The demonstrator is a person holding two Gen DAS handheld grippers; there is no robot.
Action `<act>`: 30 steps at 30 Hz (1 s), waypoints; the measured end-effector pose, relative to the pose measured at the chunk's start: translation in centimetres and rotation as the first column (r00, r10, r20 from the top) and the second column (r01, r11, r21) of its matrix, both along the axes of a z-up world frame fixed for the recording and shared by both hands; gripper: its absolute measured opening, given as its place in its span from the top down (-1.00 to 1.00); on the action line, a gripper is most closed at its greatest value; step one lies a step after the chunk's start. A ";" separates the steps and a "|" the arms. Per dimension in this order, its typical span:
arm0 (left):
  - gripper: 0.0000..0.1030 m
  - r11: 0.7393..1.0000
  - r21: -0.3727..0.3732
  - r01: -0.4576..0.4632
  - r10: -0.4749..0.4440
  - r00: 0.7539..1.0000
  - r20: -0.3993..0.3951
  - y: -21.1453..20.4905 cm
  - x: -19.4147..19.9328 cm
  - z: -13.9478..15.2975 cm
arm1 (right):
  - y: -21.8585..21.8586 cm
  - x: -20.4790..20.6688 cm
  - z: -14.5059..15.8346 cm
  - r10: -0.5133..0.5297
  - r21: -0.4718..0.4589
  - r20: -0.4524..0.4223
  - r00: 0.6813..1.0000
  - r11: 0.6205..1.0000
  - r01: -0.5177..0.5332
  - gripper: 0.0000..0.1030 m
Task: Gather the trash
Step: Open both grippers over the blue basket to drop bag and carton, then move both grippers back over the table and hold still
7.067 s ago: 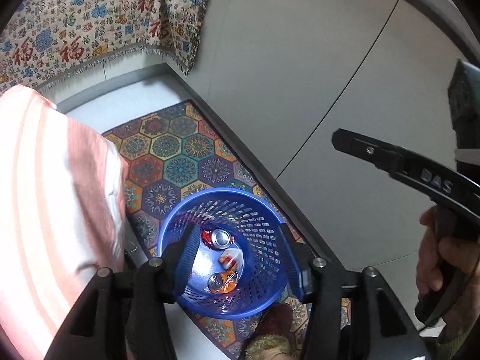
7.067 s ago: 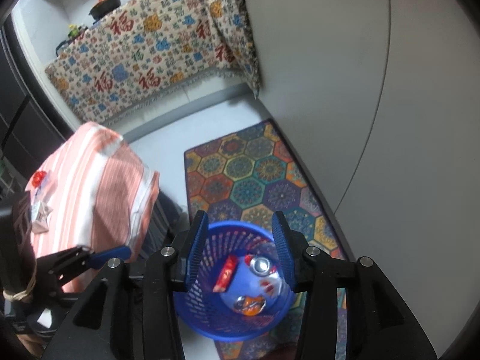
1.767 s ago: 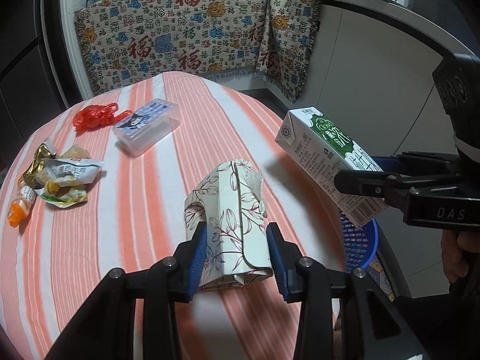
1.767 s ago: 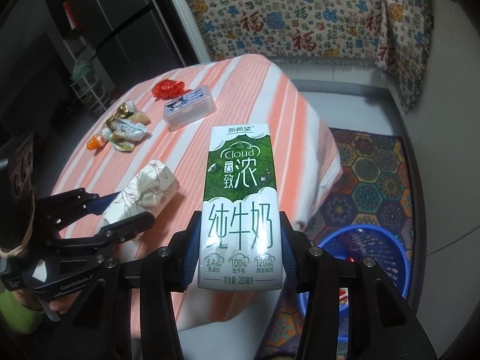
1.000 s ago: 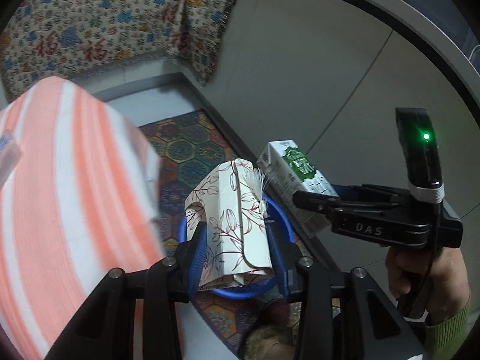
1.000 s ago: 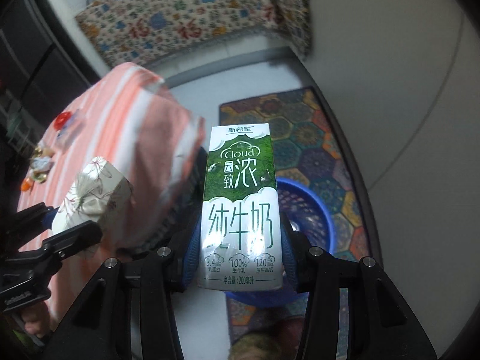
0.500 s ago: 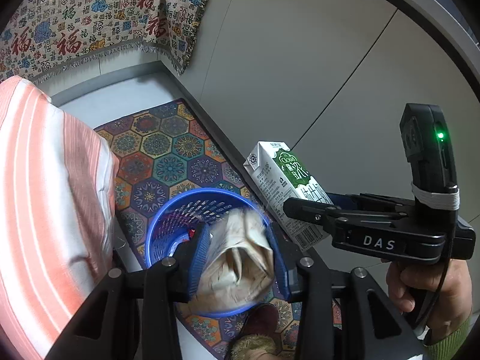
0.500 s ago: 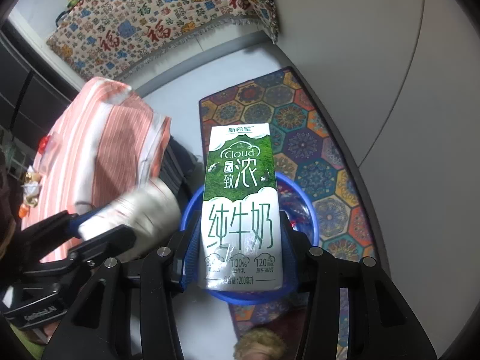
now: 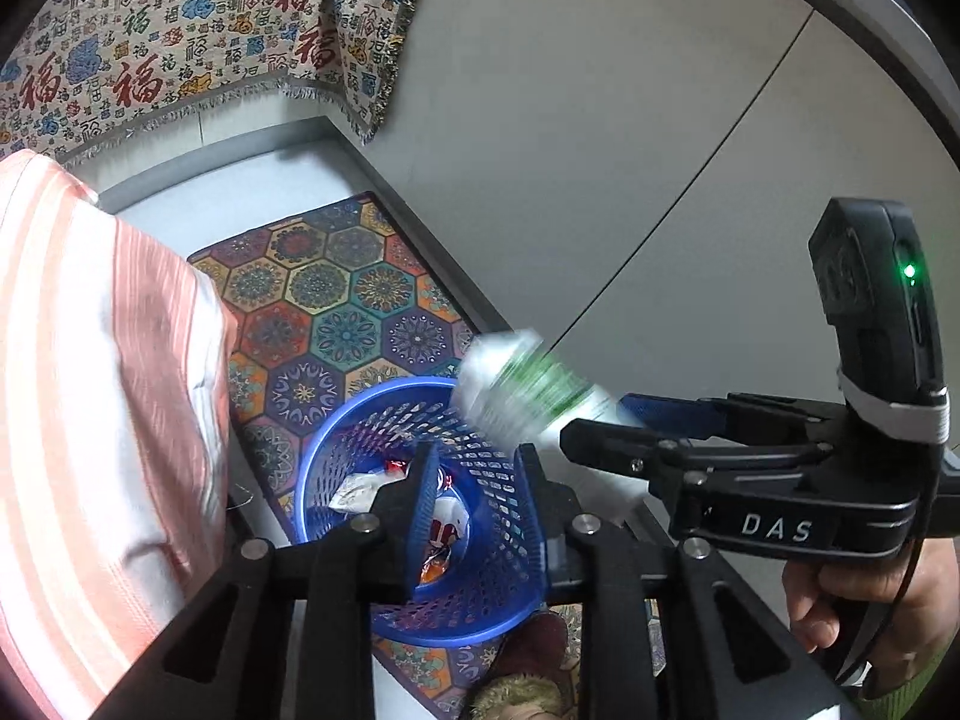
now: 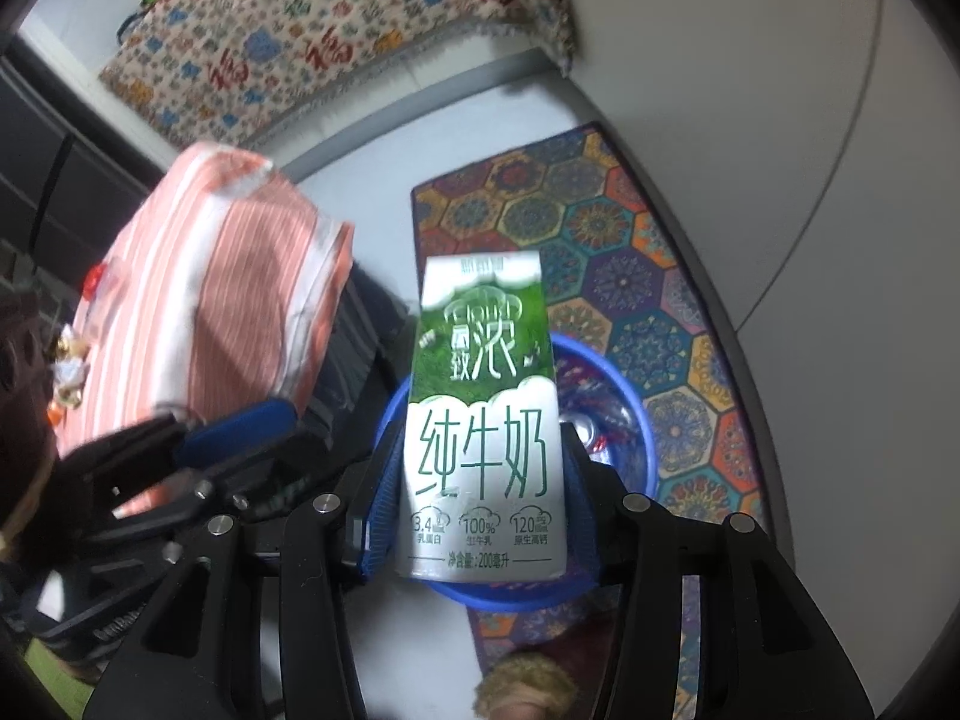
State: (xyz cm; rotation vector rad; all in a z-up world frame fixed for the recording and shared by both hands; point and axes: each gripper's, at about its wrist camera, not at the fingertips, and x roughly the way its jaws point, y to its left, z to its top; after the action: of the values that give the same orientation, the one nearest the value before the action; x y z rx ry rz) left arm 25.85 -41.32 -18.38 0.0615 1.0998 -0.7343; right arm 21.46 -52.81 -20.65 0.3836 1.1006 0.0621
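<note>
A blue mesh trash basket (image 9: 336, 438) stands on the floor below both grippers; it also shows in the right wrist view (image 10: 636, 420). It holds cans and wrappers (image 9: 441, 531) and a pale crumpled pack (image 9: 360, 489). My left gripper (image 9: 474, 504) is open and empty right above the basket. A green-and-white milk carton (image 10: 483, 426) sits between my right gripper's (image 10: 480, 516) jaws over the basket; it is motion-blurred in the left wrist view (image 9: 522, 390), at the right gripper's (image 9: 606, 420) tips, so I cannot tell whether the grip holds.
The basket stands on a colourful hexagon-patterned rug (image 9: 336, 294). A table under an orange-striped cloth (image 9: 90, 372) is at the left, with small wrappers (image 10: 69, 372) on it. Grey cabinet panels (image 9: 600, 150) rise at the right. A slippered foot (image 9: 522, 702) is below the basket.
The floral pack has left my left gripper and lies in the basket; the left jaws are empty. The milk carton now looks blurred and has shifted at the right gripper's tips.
</note>
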 end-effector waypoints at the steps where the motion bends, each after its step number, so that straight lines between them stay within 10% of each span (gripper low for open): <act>1: 0.48 1.000 -0.001 -0.003 0.003 1.000 0.000 0.2 0.0 0.1 | 0.1 0.1 0.0 0.004 -0.004 0.000 1.000 1.000 -0.004 -0.04; 9: 0.47 0.999 -0.036 -0.004 0.006 0.998 0.060 3.6 -2.1 3.1 | -0.1 -0.1 1.3 -0.036 -0.050 0.051 0.998 0.998 0.038 -0.23; 17: -0.02 0.993 0.003 -0.121 0.119 0.978 0.170 13.2 -5.9 6.0 | 2.8 -0.2 4.7 -0.019 -0.182 0.184 0.983 0.982 0.053 -0.43; 30: -0.29 0.838 0.209 -0.504 0.450 0.855 0.257 34.2 -6.7 4.0 | 27.2 0.8 6.8 0.434 -0.235 0.296 0.851 0.897 -0.375 -0.68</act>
State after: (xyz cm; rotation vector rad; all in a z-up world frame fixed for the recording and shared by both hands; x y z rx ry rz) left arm 19.18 -7.10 -14.36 0.0841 0.9616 -0.1157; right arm 22.21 -25.64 -13.82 -0.0246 0.8163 0.3968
